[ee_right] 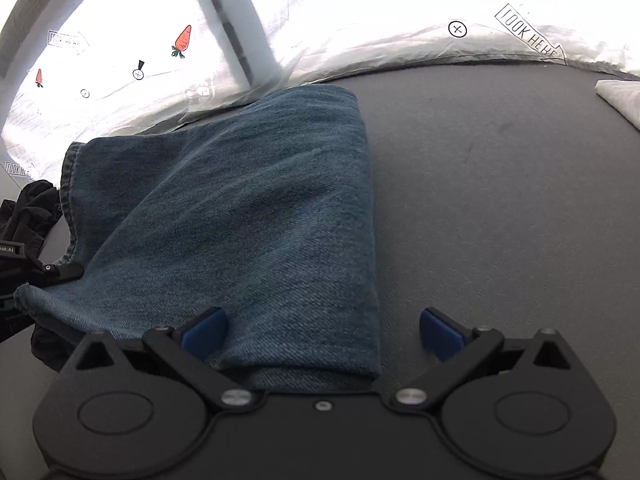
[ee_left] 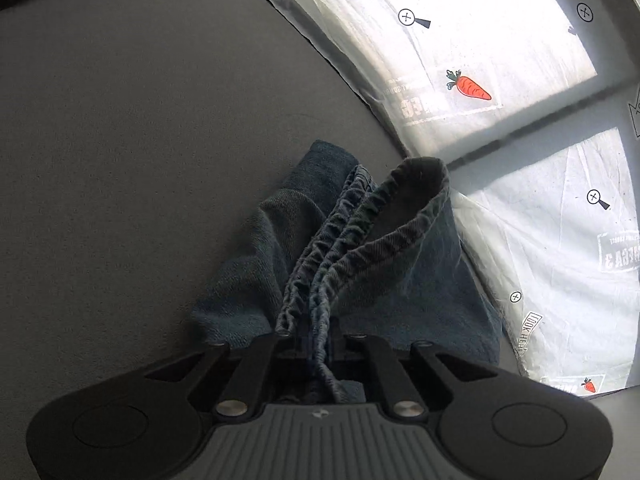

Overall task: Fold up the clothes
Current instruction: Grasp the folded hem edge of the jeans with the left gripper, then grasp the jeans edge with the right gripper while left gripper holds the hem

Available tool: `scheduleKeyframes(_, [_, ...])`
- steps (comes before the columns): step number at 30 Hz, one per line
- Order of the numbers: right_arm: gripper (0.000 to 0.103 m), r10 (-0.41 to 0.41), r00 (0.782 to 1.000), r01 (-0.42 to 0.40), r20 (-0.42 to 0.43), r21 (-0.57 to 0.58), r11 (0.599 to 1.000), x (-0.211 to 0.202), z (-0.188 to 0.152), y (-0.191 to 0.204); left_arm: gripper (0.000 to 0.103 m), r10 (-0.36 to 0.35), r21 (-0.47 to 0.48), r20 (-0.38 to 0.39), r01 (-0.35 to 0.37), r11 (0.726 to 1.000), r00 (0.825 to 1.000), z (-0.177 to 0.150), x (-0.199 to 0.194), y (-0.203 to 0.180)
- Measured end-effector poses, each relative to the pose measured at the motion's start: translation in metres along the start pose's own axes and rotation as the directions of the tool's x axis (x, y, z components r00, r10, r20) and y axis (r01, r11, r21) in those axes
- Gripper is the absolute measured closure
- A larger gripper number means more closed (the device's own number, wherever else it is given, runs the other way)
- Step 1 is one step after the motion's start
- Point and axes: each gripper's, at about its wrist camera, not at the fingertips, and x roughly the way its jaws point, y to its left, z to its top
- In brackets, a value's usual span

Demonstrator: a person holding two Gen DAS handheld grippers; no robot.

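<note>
A blue denim garment (ee_right: 248, 216) lies folded on a grey surface (ee_right: 500, 200). In the left wrist view my left gripper (ee_left: 316, 340) is shut on the gathered elastic waistband of the denim garment (ee_left: 332, 248), which bunches up between the jaws. In the right wrist view my right gripper (ee_right: 322, 330) is open, its blue pads (ee_right: 204, 330) spread wide. The near folded end of the denim lies between them, apart from the right pad. The left gripper (ee_right: 52, 272) shows at the left edge, at the garment's far corner.
A white printed sheet with carrots and "LOOK HERE" marks (ee_right: 360, 20) borders the grey surface at the back, also in the left wrist view (ee_left: 500, 60). A white folded cloth (ee_right: 620, 96) lies at the far right. Dark clothing (ee_right: 28, 208) sits at the left edge.
</note>
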Motion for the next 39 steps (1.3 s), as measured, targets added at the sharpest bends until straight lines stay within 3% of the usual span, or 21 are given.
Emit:
scheduleKeyframes(6, [0.0, -0.007, 1.0, 0.007, -0.004, 0.006, 1.0, -0.001, 0.001, 0.0, 0.088, 0.029, 0.099, -0.026, -0.026, 0.995, 0.999, 0.004, -0.003, -0.014])
scheduleKeyframes(9, [0.0, -0.009, 1.0, 0.01, -0.006, 0.007, 1.0, -0.002, 0.002, 0.001, 0.077, 0.049, 0.182, -0.044, -0.04, 0.982, 0.998, 0.001, 0.0, -0.023])
scheduleKeyframes(13, [0.0, -0.014, 1.0, 0.014, -0.017, 0.0, 1.0, -0.002, 0.005, 0.002, 0.075, 0.118, 0.294, -0.037, -0.102, 0.95, 0.992, -0.002, 0.003, -0.042])
scheduleKeyframes(15, [0.0, -0.024, 0.999, 0.023, -0.04, -0.013, 1.0, -0.002, 0.011, 0.002, 0.064, 0.142, 0.373, -0.02, -0.124, 0.92, 0.99, -0.004, 0.0, -0.056])
scheduleKeyframes(16, [0.0, -0.035, 0.998, 0.033, -0.042, -0.04, 0.999, -0.002, 0.015, 0.004, 0.049, 0.162, 0.422, 0.004, -0.148, 0.894, 0.987, -0.006, -0.001, -0.062])
scheduleKeyframes(17, [0.0, -0.052, 0.998, 0.049, -0.038, -0.085, 0.995, -0.002, 0.018, 0.007, 0.019, 0.219, 0.477, 0.054, -0.218, 0.852, 0.974, -0.009, -0.001, -0.068])
scheduleKeyframes(18, [0.0, -0.069, 0.997, 0.064, -0.031, -0.142, 0.988, 0.0, 0.022, 0.013, 0.008, 0.301, 0.534, 0.131, -0.323, 0.781, 0.945, -0.015, 0.002, -0.075])
scheduleKeyframes(20, [0.0, -0.083, 0.996, 0.078, -0.012, -0.238, 0.968, 0.003, 0.03, 0.023, 0.004, 0.393, 0.618, 0.246, -0.456, 0.64, 0.886, -0.025, 0.009, -0.077])
scheduleKeyframes(21, [0.0, -0.087, 0.996, 0.082, -0.01, -0.25, 0.965, 0.007, 0.036, 0.024, 0.004, 0.412, 0.643, 0.251, -0.469, 0.605, 0.876, -0.026, 0.015, -0.074])
scheduleKeyframes(22, [0.0, -0.09, 0.996, 0.085, -0.009, -0.257, 0.963, 0.01, 0.041, 0.024, 0.004, 0.416, 0.65, 0.234, -0.46, 0.605, 0.879, -0.025, 0.018, -0.07])
scheduleKeyframes(25, [0.0, -0.063, 0.998, 0.054, -0.031, -0.219, 0.974, 0.022, 0.061, 0.016, 0.004, 0.392, 0.593, 0.151, -0.4, 0.699, 0.908, -0.014, 0.025, -0.056])
scheduleKeyframes(28, [0.0, 0.001, 0.998, -0.01, -0.06, -0.159, 0.987, 0.034, 0.077, 0.003, 0.004, 0.366, 0.555, 0.086, -0.349, 0.755, 0.927, -0.003, 0.034, -0.046])
scheduleKeyframes(33, [0.0, 0.115, 0.985, -0.12, -0.125, -0.026, 0.992, 0.051, 0.091, -0.017, 0.004, 0.35, 0.543, 0.041, -0.315, 0.778, 0.936, 0.001, 0.049, -0.044])
scheduleKeyframes(35, [0.008, 0.145, 0.983, -0.148, -0.109, -0.021, 0.989, 0.05, 0.091, -0.017, 0.004, 0.343, 0.531, 0.026, -0.304, 0.791, 0.939, 0.0, 0.054, -0.045])
scheduleKeyframes(36, [0.025, 0.157, 0.982, -0.158, -0.101, -0.007, 0.987, 0.048, 0.09, -0.016, 0.006, 0.333, 0.533, 0.027, -0.295, 0.793, 0.943, -0.003, 0.054, -0.046])
scheduleKeyframes(38, [0.033, 0.16, 0.984, -0.16, -0.08, 0.012, 0.987, 0.042, 0.087, -0.011, 0.025, 0.311, 0.539, 0.04, -0.283, 0.793, 0.95, -0.009, 0.05, -0.051])
scheduleKeyframes(39, [0.042, 0.144, 0.987, -0.144, -0.064, 0.005, 0.99, 0.037, 0.086, -0.005, 0.036, 0.302, 0.54, 0.07, -0.291, 0.79, 0.951, -0.014, 0.046, -0.053])
